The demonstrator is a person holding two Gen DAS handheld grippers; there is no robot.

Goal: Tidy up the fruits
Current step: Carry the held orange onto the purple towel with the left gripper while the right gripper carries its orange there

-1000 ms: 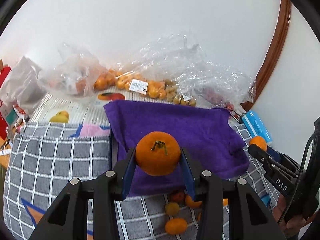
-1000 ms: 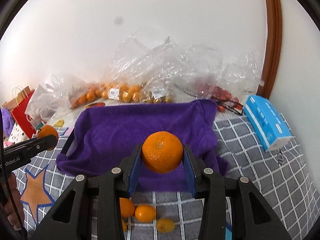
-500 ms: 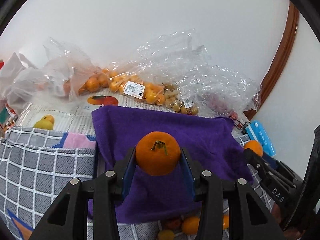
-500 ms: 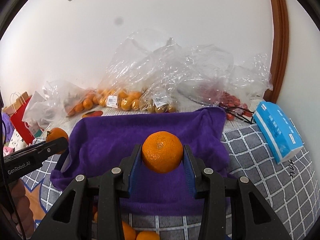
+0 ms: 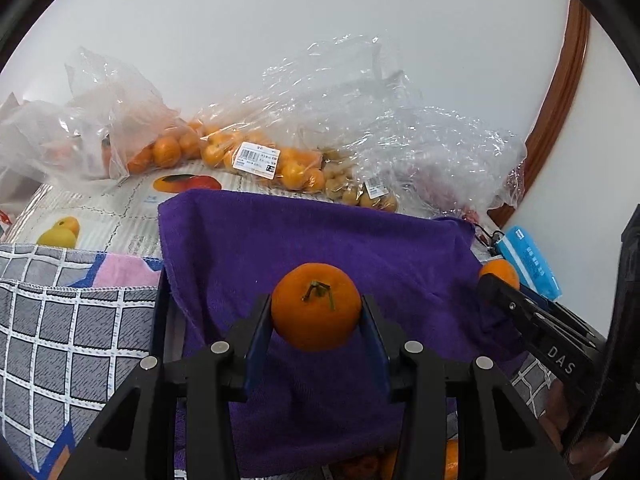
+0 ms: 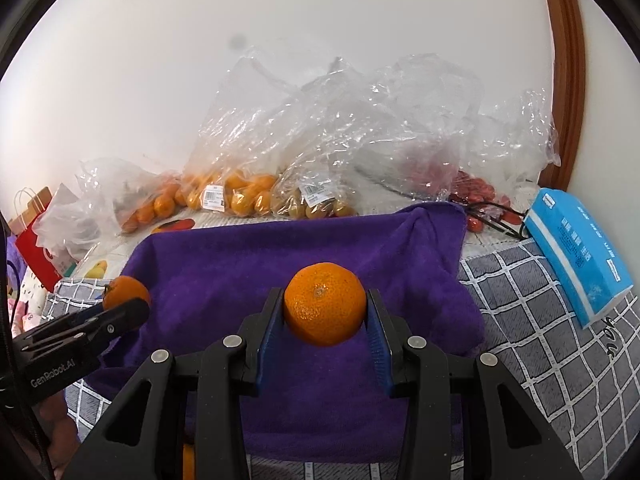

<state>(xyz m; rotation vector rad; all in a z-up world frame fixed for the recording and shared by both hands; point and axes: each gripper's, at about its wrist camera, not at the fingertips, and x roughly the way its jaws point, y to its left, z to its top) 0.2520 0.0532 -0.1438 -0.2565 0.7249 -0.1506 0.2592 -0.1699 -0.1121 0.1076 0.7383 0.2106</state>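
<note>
**Two mandarins over the purple towel**

While we are holding a mandarin [image 5: 316, 306] in the left gripper [image 5: 316, 320] fingers and another mandarin [image 6: 325, 303] in the right gripper [image 6: 325, 320], the purple towel [image 5: 320, 240] is lying beyond and beneath the fingers. Releasing carelessly, we are risking a roll-off. Only the left view is showing a stem.

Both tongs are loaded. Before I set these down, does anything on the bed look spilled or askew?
Only small things. A few loose oranges lie off the purple towel's near edge. The towel is rumpled and hangs over a dark tray's rim. Each mandarin sits squarely in its tongs.
</note>
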